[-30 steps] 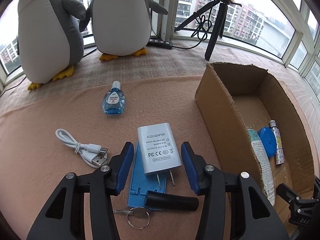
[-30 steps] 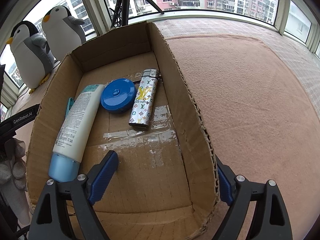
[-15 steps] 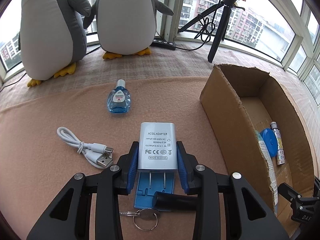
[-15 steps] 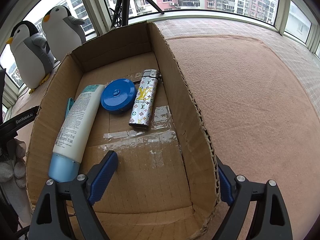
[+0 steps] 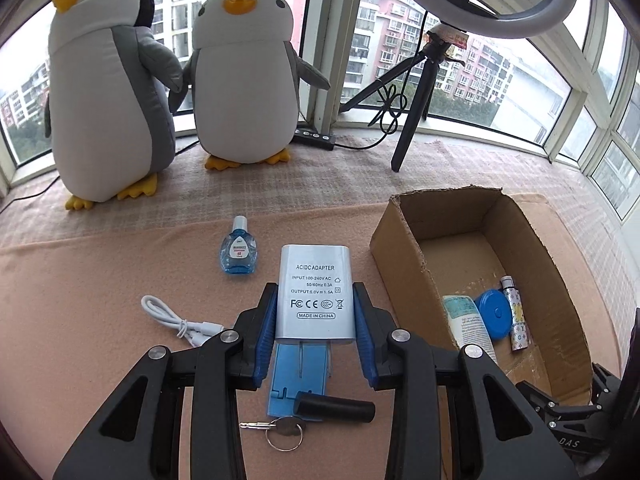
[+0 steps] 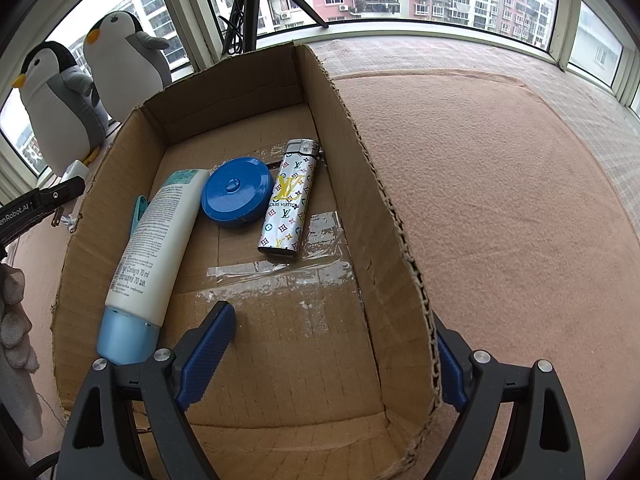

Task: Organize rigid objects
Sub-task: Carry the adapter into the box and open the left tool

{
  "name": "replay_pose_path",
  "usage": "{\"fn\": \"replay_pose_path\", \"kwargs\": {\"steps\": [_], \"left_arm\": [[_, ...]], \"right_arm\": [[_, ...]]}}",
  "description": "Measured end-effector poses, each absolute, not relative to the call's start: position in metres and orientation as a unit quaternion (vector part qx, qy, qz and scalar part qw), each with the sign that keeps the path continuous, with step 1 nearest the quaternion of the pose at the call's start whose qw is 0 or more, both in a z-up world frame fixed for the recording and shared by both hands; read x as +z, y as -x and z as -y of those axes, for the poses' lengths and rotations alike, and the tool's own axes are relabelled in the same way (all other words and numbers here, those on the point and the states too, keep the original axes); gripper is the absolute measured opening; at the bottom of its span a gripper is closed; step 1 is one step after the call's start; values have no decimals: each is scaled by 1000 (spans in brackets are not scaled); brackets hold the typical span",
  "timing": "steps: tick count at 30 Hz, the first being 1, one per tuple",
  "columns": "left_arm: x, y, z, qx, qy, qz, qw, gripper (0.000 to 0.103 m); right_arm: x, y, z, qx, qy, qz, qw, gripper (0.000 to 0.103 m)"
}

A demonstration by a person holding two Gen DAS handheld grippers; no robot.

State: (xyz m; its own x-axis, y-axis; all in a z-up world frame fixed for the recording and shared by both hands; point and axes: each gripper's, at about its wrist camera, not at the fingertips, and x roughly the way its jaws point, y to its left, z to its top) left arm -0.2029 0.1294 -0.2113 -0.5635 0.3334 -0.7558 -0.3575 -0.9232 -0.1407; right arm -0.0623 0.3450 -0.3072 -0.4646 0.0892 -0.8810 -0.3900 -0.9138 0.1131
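Grippers first: left gripper (image 5: 315, 320) now clamps the charger (image 5: 315, 292) between both blue pads, where a second ago the jaws stood wide on either side of it with the charger lying on the blue stand (image 5: 298, 376). Charger is now lifted off the stand, prongs hanging free over it, just left of the box (image 5: 394, 248). Grasp looks done; judged next step is carrying it right, over the box wall.

Right gripper (image 6: 326, 354) is unchanged: jaws wide, straddling the right wall of the box (image 6: 394, 232), one pad inside, one outside, gripping nothing.

Inside the box: tube (image 6: 156, 240), blue round case (image 6: 236, 192), lighter (image 6: 290, 198). Left of the box, not yet packed: small blue bottle (image 5: 239, 250), white cable (image 5: 176, 318), key (image 5: 276, 426), black cylinder (image 5: 334, 406).
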Motion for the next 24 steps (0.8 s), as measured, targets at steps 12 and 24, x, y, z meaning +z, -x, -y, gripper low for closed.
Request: {"fn": "replay_pose_path", "kwargs": {"steps": [12, 24], "left_arm": [[-189, 194, -198, 876, 403, -42, 260, 34], [-199, 195, -232, 865, 417, -57, 272, 34]], "right_arm": [[-307, 64, -346, 843, 497, -151, 142, 86], [-307, 63, -346, 842, 498, -150, 142, 86]]}}
